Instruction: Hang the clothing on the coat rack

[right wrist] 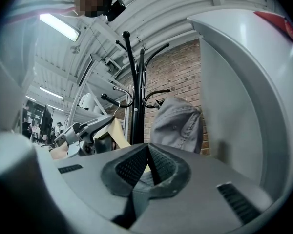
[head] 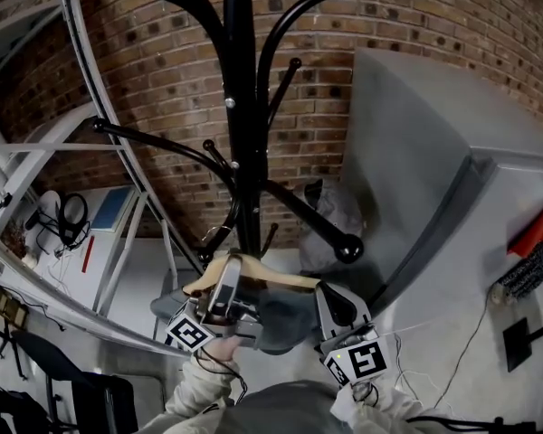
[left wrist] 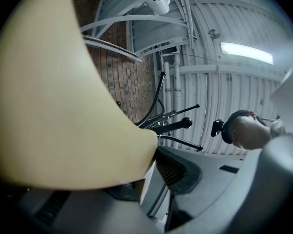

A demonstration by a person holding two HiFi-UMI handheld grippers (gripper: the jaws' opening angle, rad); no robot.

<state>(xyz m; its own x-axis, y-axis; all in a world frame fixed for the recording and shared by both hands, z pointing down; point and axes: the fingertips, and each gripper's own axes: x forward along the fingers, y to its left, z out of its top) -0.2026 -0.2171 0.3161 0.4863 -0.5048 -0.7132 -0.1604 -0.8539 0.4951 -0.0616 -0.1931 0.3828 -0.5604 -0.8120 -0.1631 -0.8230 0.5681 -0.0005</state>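
Note:
The black coat rack (head: 238,107) stands against a brick wall, its hooks spreading above my grippers. My left gripper (head: 219,304) is shut on a pale wooden hanger (head: 253,278) just in front of the pole. In the left gripper view the hanger (left wrist: 58,96) fills the left half, pressed against one ribbed pad (left wrist: 178,172). The other jaw is hidden behind it. My right gripper (head: 337,307) is shut on grey clothing (head: 285,322) that hangs under the hanger. In the right gripper view its jaws (right wrist: 147,147) meet on thin grey cloth, with the rack (right wrist: 136,106) beyond.
More grey clothing (head: 337,213) (right wrist: 178,123) hangs low beside the rack, behind a ball-tipped hook (head: 348,247). A tall grey cabinet (head: 434,152) stands close on the right. White metal framing (head: 118,161) curves along the left, and a black chair (head: 81,396) sits at bottom left.

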